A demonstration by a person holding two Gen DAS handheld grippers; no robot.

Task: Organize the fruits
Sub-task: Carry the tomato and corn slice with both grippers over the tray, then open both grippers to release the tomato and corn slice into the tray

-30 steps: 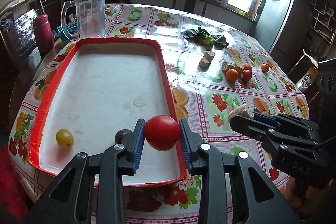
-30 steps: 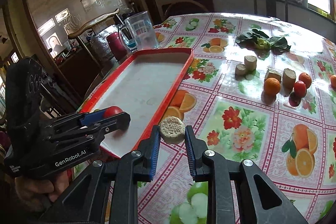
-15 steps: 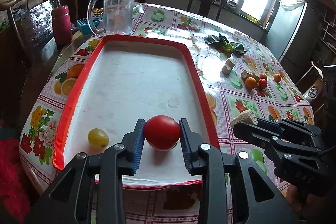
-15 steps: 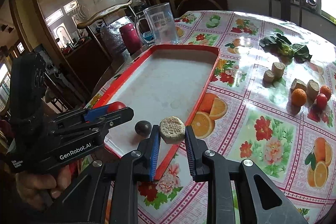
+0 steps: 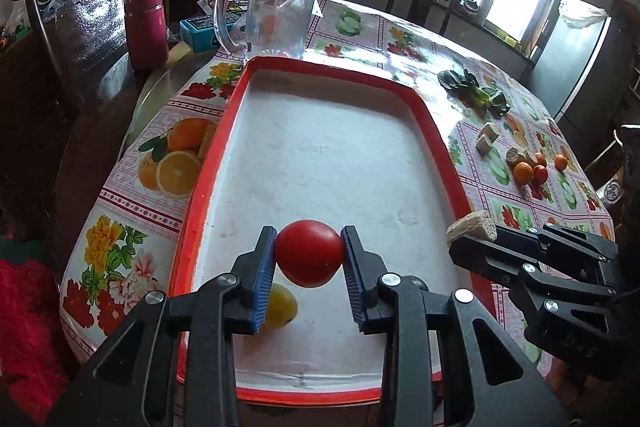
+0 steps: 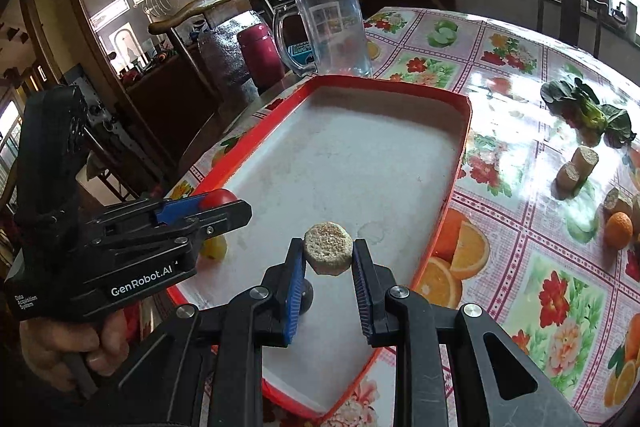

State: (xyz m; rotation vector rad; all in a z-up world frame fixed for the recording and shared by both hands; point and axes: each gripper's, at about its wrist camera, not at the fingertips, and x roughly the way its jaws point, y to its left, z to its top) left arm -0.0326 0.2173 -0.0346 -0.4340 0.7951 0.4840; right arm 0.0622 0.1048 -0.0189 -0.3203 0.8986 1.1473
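My left gripper [image 5: 309,259] is shut on a red tomato [image 5: 309,253] and holds it above the near end of the red-rimmed white tray [image 5: 436,139]. My right gripper [image 6: 328,261] is shut on a tan round chunk [image 6: 329,247] over the tray's near right part [image 6: 460,163]. A yellow fruit [image 5: 282,307] and a dark round fruit [image 6: 307,299] lie in the tray under the grippers. Loose fruits wait on the tablecloth at the right: an orange [image 5: 523,173], a small red fruit [image 5: 540,174] and several tan chunks [image 5: 489,139].
A clear glass jug [image 5: 276,11] stands just behind the tray's far end. A maroon flask [image 5: 146,27] and a chair [image 5: 80,27] are at the left. Leafy greens [image 5: 476,93] lie on the floral tablecloth at the far right.
Both grippers moved farther over the tray with their loads still held. The yellow and dark fruits now sit right under the fingers.
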